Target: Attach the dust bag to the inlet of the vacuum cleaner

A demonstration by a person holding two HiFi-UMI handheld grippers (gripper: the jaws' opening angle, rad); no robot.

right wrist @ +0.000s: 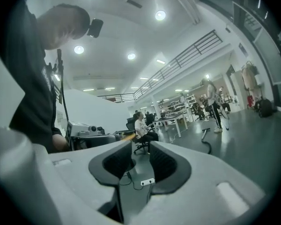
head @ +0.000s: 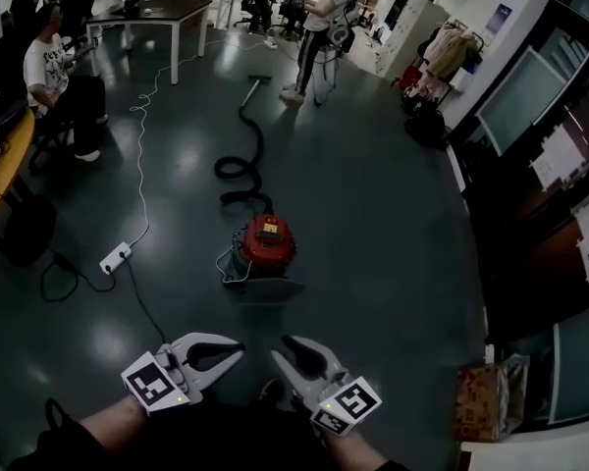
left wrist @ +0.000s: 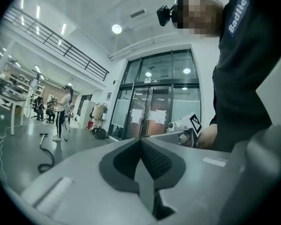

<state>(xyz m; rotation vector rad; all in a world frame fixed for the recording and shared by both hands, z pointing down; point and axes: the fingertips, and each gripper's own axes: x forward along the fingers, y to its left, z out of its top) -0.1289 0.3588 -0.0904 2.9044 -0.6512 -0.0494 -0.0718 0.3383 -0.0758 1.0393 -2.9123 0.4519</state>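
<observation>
The red canister vacuum cleaner (head: 265, 244) stands on the dark floor ahead of me, and its black hose (head: 241, 161) snakes away to a floor nozzle. No dust bag shows in any view. My left gripper (head: 238, 347) is held low at the bottom of the head view. Its jaws are shut with nothing between them, as the left gripper view (left wrist: 140, 142) confirms. Beside it, my right gripper (head: 287, 343) stands open, with only floor showing through the gap between its pads (right wrist: 140, 150). Both grippers are well short of the vacuum and point roughly level.
A white power strip (head: 115, 257) with its cable lies on the floor left of the vacuum. One person sits at far left (head: 57, 72) and another stands at the back (head: 322, 29) near a table (head: 167, 10). A patterned bag (head: 489, 401) leans by the glass wall at right.
</observation>
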